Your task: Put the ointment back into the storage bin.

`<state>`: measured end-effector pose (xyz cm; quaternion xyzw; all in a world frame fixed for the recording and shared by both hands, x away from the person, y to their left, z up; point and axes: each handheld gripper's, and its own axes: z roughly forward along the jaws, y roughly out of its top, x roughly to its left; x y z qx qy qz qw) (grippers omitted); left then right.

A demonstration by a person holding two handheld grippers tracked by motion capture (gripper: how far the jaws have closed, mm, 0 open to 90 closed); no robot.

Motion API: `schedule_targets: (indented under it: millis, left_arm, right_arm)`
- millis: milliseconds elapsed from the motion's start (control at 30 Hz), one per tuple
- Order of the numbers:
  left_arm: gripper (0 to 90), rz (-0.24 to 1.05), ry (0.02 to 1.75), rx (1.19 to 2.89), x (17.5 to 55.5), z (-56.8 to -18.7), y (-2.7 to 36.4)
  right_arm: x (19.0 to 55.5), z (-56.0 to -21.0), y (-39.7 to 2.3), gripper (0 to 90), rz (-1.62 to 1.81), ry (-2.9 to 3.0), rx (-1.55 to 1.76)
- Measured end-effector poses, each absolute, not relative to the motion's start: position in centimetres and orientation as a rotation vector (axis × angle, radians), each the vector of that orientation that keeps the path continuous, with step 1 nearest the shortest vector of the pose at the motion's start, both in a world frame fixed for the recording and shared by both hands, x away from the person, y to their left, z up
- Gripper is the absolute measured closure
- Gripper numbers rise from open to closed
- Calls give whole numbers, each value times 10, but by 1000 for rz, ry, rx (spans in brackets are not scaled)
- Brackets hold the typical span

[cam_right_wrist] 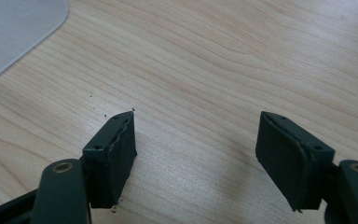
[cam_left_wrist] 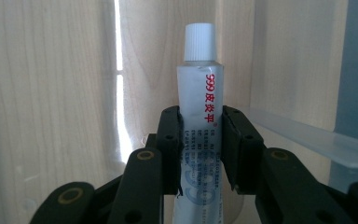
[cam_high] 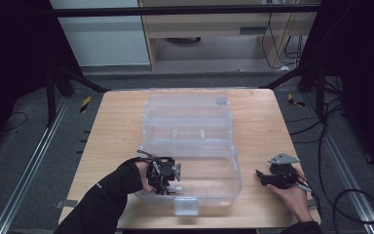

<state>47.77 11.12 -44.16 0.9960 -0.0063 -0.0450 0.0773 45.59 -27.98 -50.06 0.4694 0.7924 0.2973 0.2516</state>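
Left gripper (cam_left_wrist: 200, 116) is clamping an ointment tube (cam_left_wrist: 200, 93) inside the clear box (cam_high: 233, 161).

The tube is standing lengthwise between the two black jaws, its white cap poking out past their tips and its printed body pinched on both sides. It is sitting at the near left of the box on the wooden table (cam_high: 121, 122). The right gripper (cam_right_wrist: 196, 144) is resting on the table, well to the right of the box, jaws spread with nothing between them.

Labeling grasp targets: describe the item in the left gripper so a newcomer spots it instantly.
On the wooden table stands a clear plastic box. Inside its near left corner the left gripper clamps a small tube: silvery, white ribbed cap, red lettering.
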Motion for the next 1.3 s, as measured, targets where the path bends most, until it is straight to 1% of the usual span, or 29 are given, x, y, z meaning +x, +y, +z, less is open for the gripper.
schedule_targets:
  millis: [100, 233, 333, 400, 467, 633, 667, 733, 833, 867, 933, 967, 1000, 1100, 1300]
  left_arm:
    - [695, -142, 30, 2991, 476, -443, 111]
    - [693, -140, 33, 2996, 476, -443, 111]
    - [692, -127, -11, 3007, 478, -445, 111]
    - [696, -135, 22, 3009, 477, -444, 112]
    - [698, -136, 20, 3011, 477, -444, 113]
    - [672, -112, 16, 2990, 477, -442, 114]
    - [664, -100, -10, 2968, 478, -440, 115]
    - [656, -87, 42, 2948, 476, -435, 119]
    - [619, -56, 70, 2898, 476, -426, 125]
    - [619, -44, 80, 2884, 476, -423, 126]
    - [611, -16, 79, 2848, 478, -416, 130]
    - [606, 6, 40, 2823, 481, -412, 132]
    - [595, 18, 51, 2804, 481, -409, 134]
    - [566, 39, 120, 2733, 480, -400, 140]
    - [544, 105, 252, 2587, 477, -383, 156]
  right_arm:
    - [456, -500, -280, 288, 808, 2158, 1276]
    - [456, -501, -280, 285, 808, 2159, 1276]
    - [456, -501, -280, 284, 808, 2160, 1275]
    - [456, -501, -280, 283, 808, 2160, 1275]
    - [456, -501, -280, 283, 808, 2161, 1275]
    - [456, -501, -280, 282, 808, 2161, 1277]
    - [456, -501, -280, 282, 808, 2161, 1278]
    - [456, -501, -280, 283, 808, 2160, 1277]
    - [456, -500, -280, 283, 806, 2161, 1281]
    - [456, -501, -280, 284, 807, 2160, 1280]
    - [456, -501, -280, 286, 807, 2159, 1278]
    - [456, -500, -280, 286, 807, 2158, 1282]
    - [456, -500, -280, 286, 806, 2159, 1285]
    - [456, -500, -281, 286, 806, 2159, 1286]
    - [456, -500, -281, 284, 812, 2155, 1305]
